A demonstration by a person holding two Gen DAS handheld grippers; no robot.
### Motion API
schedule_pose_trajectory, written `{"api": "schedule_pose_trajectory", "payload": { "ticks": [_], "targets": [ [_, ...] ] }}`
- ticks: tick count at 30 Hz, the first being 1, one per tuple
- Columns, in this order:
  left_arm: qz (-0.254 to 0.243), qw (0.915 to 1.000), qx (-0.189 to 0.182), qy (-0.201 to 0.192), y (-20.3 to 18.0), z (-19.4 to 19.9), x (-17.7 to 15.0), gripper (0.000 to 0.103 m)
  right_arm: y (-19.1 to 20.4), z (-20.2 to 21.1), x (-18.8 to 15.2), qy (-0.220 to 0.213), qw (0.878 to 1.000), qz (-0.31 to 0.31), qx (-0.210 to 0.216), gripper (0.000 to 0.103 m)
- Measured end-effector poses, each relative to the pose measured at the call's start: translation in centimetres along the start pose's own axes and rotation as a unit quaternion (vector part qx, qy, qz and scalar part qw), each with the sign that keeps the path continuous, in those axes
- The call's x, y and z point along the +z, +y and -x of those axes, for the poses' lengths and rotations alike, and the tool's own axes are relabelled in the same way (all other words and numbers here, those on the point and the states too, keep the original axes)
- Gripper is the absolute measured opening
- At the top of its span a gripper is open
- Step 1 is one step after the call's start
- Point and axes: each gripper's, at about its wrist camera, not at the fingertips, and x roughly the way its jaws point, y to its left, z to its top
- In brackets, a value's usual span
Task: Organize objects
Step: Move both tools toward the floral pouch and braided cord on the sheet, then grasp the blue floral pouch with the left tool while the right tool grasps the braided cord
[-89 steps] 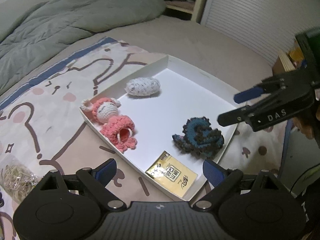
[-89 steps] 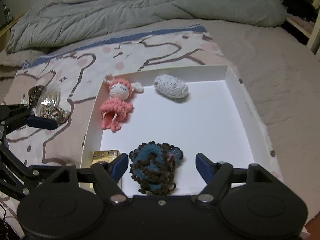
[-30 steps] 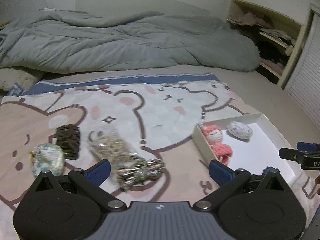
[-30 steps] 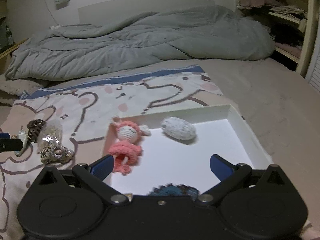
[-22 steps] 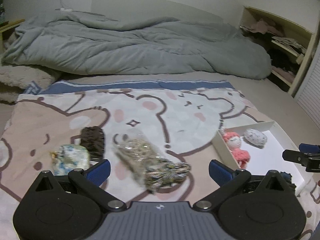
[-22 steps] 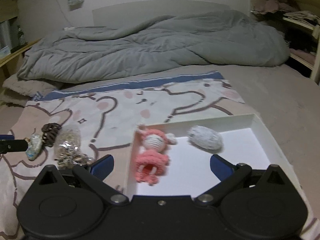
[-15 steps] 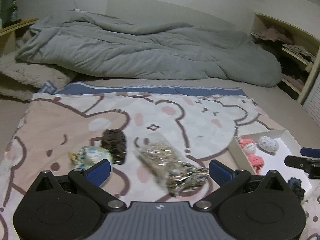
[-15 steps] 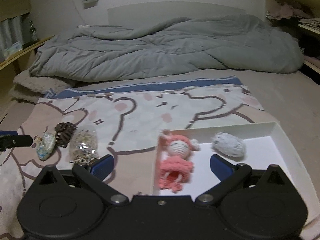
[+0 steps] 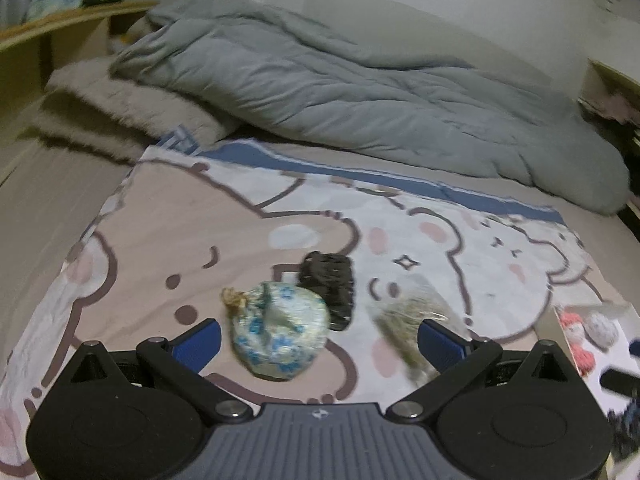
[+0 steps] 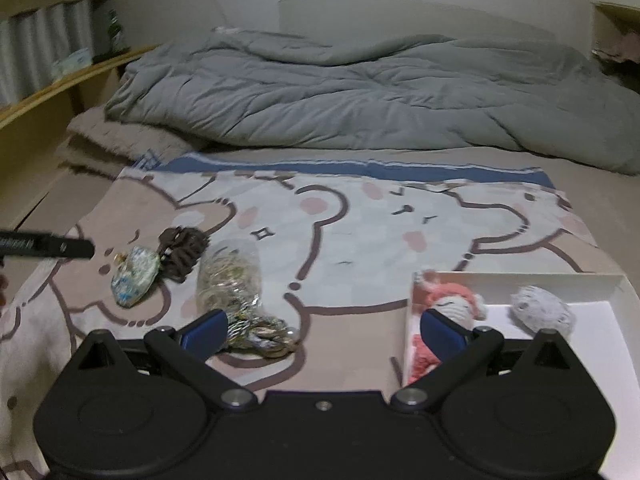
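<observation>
Hovering over a cartoon-print blanket (image 9: 240,216), the left gripper (image 9: 319,338) was held wide apart around a blue-flowered pouch (image 9: 280,334), a dark hair claw (image 9: 330,284) touching it. The right gripper (image 10: 322,330) was likewise spread, empty, beside a white tray (image 10: 520,284) holding a pink crochet doll (image 10: 452,304).

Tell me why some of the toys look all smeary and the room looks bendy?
Left wrist view: the clear bag of bits and the white box at the right edge are smeared by motion blur, while the blue-flowered pouch is sharper. Right wrist view: steadier, the pink doll reads clearly. Both views: dim light, and the fisheye lens curves the shelf.
</observation>
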Motion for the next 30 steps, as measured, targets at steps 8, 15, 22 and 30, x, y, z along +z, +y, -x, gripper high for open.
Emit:
{"api": "schedule_pose_trajectory", "payload": {
  "ticks": [8,15,22,30],
  "targets": [
    [0.054,0.9982,0.021,0.017,2.1,-2.7,0.0,0.103,1.5,-2.6,1.1,0.029,0.999,0.021,0.021,0.103],
    [0.066,0.9975,0.002,0.023,2.6,-5.1,-0.1,0.103,2.1,-5.7,1.0,0.020,0.997,0.062,0.035,0.103],
    [0.039,0.9984,-0.001,0.041,2.2,-7.2,-0.4,0.103,3.2,-8.4,-0.1,0.030,0.988,0.128,0.078,0.103],
    [0.037,0.9971,0.001,0.067,2.3,-9.3,-0.7,0.103,5.6,-10.9,-1.8,0.052,0.963,0.229,0.129,0.103]
  ]
}}
